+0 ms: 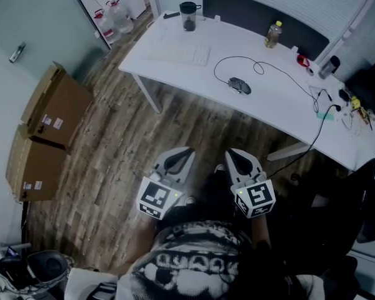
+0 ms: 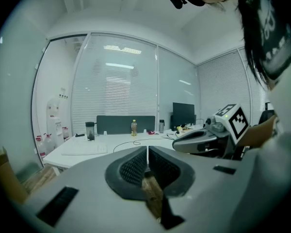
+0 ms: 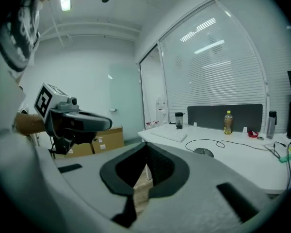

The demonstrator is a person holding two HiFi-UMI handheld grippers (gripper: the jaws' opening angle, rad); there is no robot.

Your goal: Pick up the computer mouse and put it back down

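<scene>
A dark wired computer mouse (image 1: 239, 85) lies on the white desk (image 1: 175, 39), its black cable looping behind it; in the right gripper view the mouse (image 3: 204, 152) sits right of centre. Both grippers hang over the wooden floor, well short of the desk. My left gripper (image 1: 182, 152) is shut with nothing between its jaws, and its pads (image 2: 136, 166) meet. My right gripper (image 1: 233, 153) is shut and empty too, beside the left one. In the left gripper view the right gripper (image 2: 177, 145) shows at the right; in the right gripper view the left gripper (image 3: 108, 124) shows at the left.
On the desk stand a white keyboard (image 1: 180, 54), a dark tumbler (image 1: 188, 15), a drink bottle (image 1: 273, 34) and a grey partition (image 1: 262, 17). Cables and small items (image 1: 337, 102) clutter its right end. Cardboard boxes (image 1: 47, 130) stand at the left. A black chair (image 1: 356, 211) is at the right.
</scene>
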